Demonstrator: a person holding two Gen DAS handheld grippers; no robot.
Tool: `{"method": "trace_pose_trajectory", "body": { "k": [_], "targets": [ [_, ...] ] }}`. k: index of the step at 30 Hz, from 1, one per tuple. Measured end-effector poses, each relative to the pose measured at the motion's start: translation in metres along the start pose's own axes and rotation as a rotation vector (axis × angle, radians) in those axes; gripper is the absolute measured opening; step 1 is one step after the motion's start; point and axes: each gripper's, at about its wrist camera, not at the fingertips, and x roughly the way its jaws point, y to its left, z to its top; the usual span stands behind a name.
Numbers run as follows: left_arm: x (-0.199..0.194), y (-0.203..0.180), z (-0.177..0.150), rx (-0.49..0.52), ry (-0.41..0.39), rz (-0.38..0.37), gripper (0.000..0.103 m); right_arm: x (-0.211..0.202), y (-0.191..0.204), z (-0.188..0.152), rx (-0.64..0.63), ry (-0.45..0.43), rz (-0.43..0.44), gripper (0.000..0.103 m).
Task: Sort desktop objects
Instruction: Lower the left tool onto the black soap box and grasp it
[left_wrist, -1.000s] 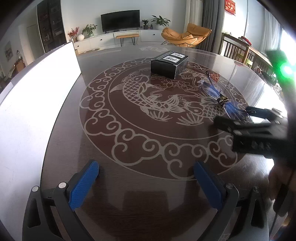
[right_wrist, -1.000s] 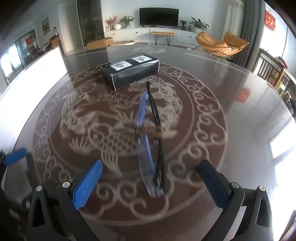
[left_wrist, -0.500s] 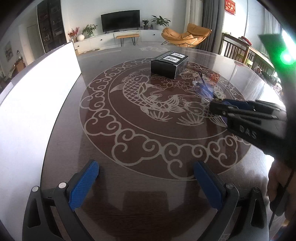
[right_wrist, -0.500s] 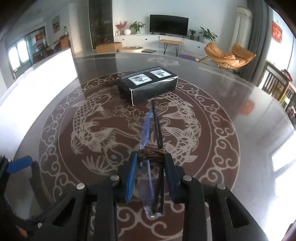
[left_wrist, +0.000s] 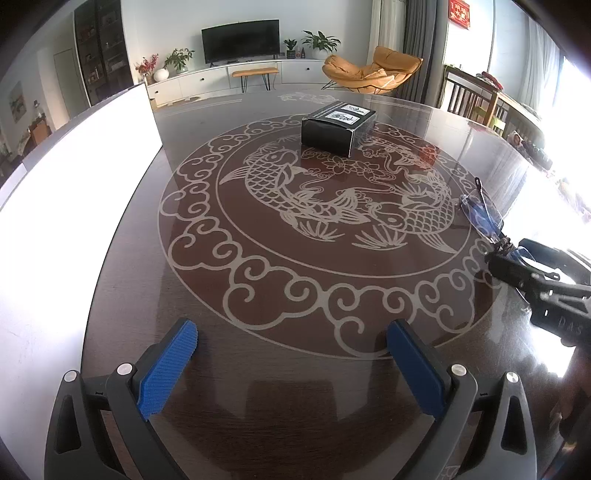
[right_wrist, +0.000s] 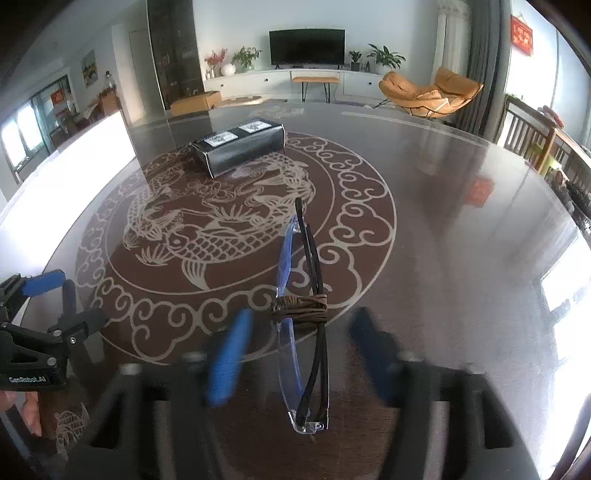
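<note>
Patterned table (right_wrist: 443, 221): right tongs (right_wrist: 299, 354) just spreading, astride glasses (right_wrist: 303, 332); left tongs (left_wrist: 291, 365) released, "GenRobot.AI".

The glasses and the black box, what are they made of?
The glasses look like clear bluish plastic lenses with thin glossy black arms, probably plastic, tied with brown cord. The black box looks like shiny coated cardboard or leatherette; it has sharp edges and white labels on top.

right gripper (right_wrist: 295, 354): both blue pads are smeared by motion blur, edges unreadable; jaws were just opening, pads apart from the glasses between them
right gripper body: cut off by the frame's right edge in the left view
glasses (right_wrist: 304, 332): near end partly behind that gripper in the left view
box (left_wrist: 338, 127): label print too small to read
</note>
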Motion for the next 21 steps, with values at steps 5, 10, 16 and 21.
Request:
{"method": "trace_pose_trajectory", "body": {
  "k": [5,10,16,21],
  "targets": [
    [0.0,0.0,0.0,-0.001,0.0,0.0,0.103,-0.001,0.003,-0.002,-0.005,0.002,0.005,0.081],
    [0.008,-0.001,0.012,-0.002,0.01,-0.005,0.103,0.0,0.005,-0.003,-0.015,0.01,-0.001,0.084],
    [0.04,-0.017,0.059,0.109,0.011,-0.081,0.103,0.0,0.004,-0.003,-0.012,0.008,0.005,0.085],
    [0.07,-0.023,0.102,0.211,0.01,-0.155,0.103,-0.001,0.003,-0.003,-0.012,0.008,0.006,0.085]
  ]
}}
